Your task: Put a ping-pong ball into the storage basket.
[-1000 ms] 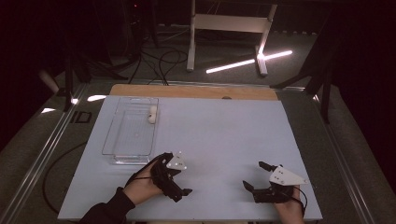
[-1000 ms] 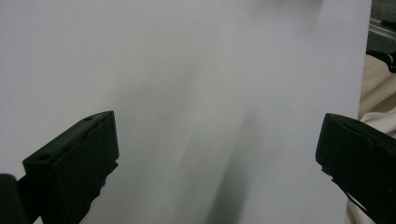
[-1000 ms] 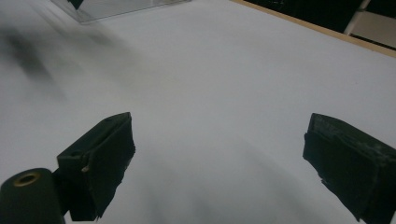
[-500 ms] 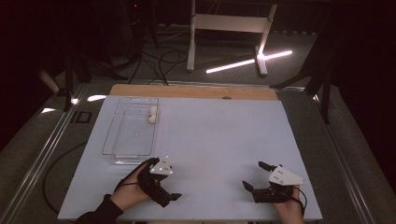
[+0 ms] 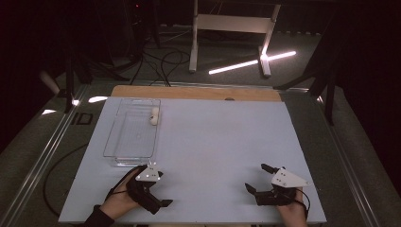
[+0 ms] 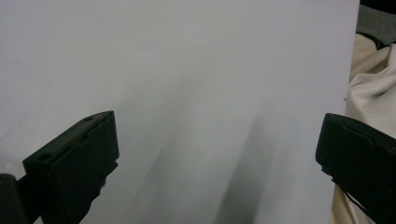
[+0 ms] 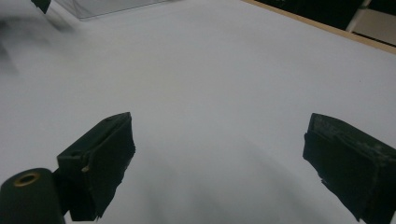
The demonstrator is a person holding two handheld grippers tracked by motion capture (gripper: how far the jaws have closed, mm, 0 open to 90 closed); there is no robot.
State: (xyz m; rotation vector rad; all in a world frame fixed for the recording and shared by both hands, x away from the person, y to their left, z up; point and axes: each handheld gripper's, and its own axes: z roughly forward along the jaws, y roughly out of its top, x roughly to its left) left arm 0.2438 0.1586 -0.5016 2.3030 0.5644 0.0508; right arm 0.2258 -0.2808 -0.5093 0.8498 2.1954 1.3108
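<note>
On the pale grey table [image 5: 213,142], the left gripper [image 5: 158,201] sits near the front edge at about 7 o'clock from the table's centre, held in the person's left hand [image 5: 118,201], its black jaws pointing toward 4 o'clock along the near edge. In the left gripper view its jaws stand wide apart with nothing between them, bare table surface ahead and a cream-coloured cloth [image 6: 371,93] at the 3 o'clock edge of that view. The right gripper [image 5: 257,182] lies at about 5 o'clock from the centre, well apart from the left one, with its grey three-cornered plate [image 5: 286,178] on top and its jaws pointing toward 9 o'clock. In the right gripper view those jaws are also spread wide and hold nothing. A clear plastic tray [image 5: 118,151] rests at 10 o'clock from the centre, its near end just beyond the left gripper at that gripper's 12 o'clock, not touching it. A small white object [image 5: 154,116] lies inside the tray at its far right corner, against the wall; what it is cannot be told.
</note>
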